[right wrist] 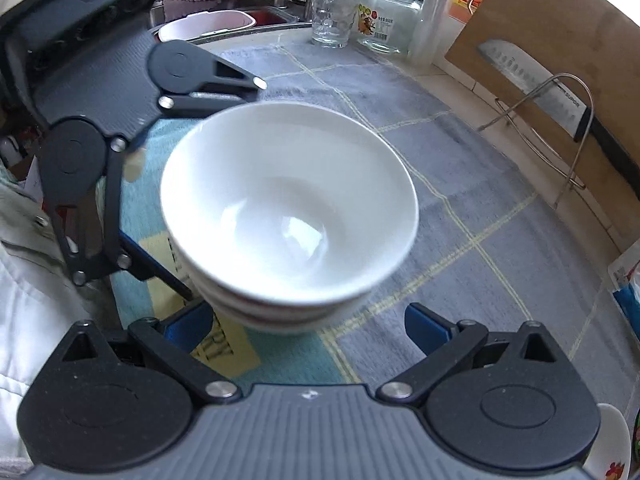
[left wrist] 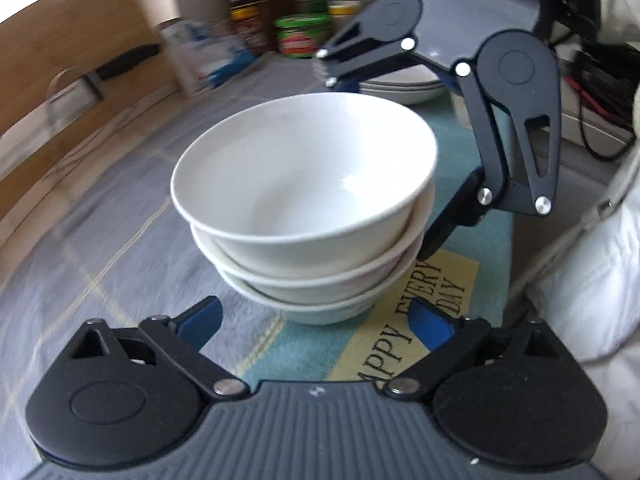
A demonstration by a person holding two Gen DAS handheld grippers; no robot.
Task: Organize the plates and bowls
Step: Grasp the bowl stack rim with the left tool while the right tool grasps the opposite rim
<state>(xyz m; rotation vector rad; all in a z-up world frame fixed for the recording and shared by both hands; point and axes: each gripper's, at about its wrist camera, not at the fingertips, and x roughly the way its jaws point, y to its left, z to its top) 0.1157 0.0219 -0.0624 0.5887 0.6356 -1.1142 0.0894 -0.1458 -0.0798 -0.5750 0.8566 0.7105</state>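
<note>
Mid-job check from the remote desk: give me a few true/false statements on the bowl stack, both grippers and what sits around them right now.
1. The bowls are nested in one stack. True.
2. The left gripper is shut on the stack. False: its jaws are spread wide, the stack between and just ahead of its fingertips.
3. The right gripper is open. True.
4. The top bowl holds food. False: it looks empty and clean.
5. A knife rests against the wooden board. True, held in a wire rack.
6. The stack sits on bare wood. False: it sits on a grey cloth with pale lines.
</note>
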